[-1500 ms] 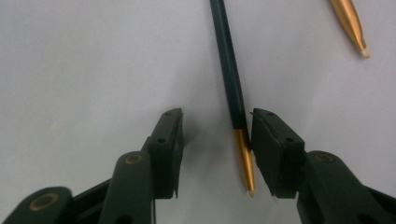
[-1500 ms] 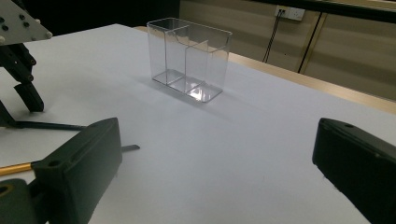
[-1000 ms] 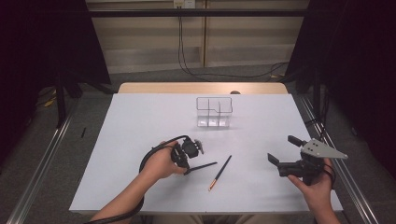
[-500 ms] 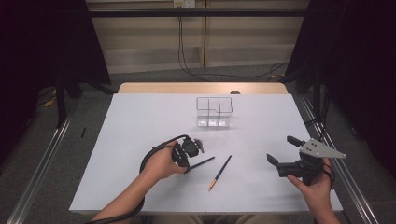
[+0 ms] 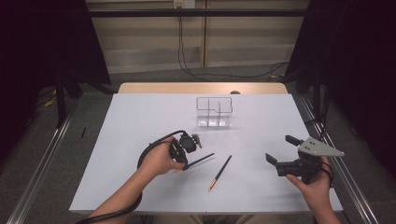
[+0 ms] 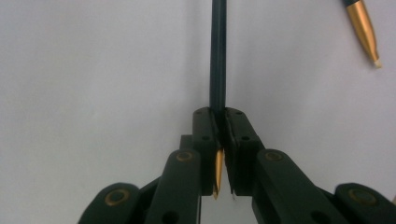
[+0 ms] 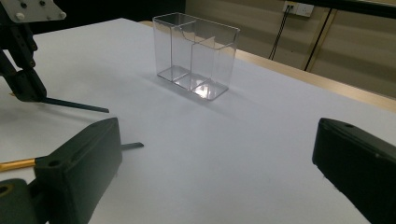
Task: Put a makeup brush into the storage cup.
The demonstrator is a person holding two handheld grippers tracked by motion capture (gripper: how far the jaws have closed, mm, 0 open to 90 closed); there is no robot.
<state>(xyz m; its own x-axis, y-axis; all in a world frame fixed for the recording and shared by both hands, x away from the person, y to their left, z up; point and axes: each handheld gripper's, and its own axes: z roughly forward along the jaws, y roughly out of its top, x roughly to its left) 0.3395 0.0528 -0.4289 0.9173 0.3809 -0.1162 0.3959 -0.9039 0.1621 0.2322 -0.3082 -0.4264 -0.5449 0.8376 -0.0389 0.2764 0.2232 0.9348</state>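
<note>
Since the earlier frames the left gripper (image 5: 186,148) has closed its jaws the last little way onto the dark brush (image 5: 200,161), and the brush now sits a touch differently on the sheet, its far end pointing toward the second brush; the right hand has kept its place.

The table (image 5: 140,121), covered in a white sheet, carries everything. Toward its far middle stands a clear plastic organizer (image 5: 214,112), upright, split into compartments, with nothing in it that can be seen. It stands well apart from both grippers.

The right gripper (image 5: 282,151) is held low over the sheet's right side in the person's right hand. Its jaws are spread wide with nothing between them, and in the right gripper view they frame the organizer (image 7: 196,56) beyond.

The left gripper, in the person's left hand near the sheet's centre, pinches the dark brush close to its gold end. In the left gripper view the pads (image 6: 208,128) press on the handle (image 6: 217,56), which runs straight away from the camera, while the gold tip (image 6: 218,170) lies back between the jaws.

The second brush (image 5: 220,172) lies loose on the sheet just right of the held one, untouched, its gold ferrule toward the person.
</note>
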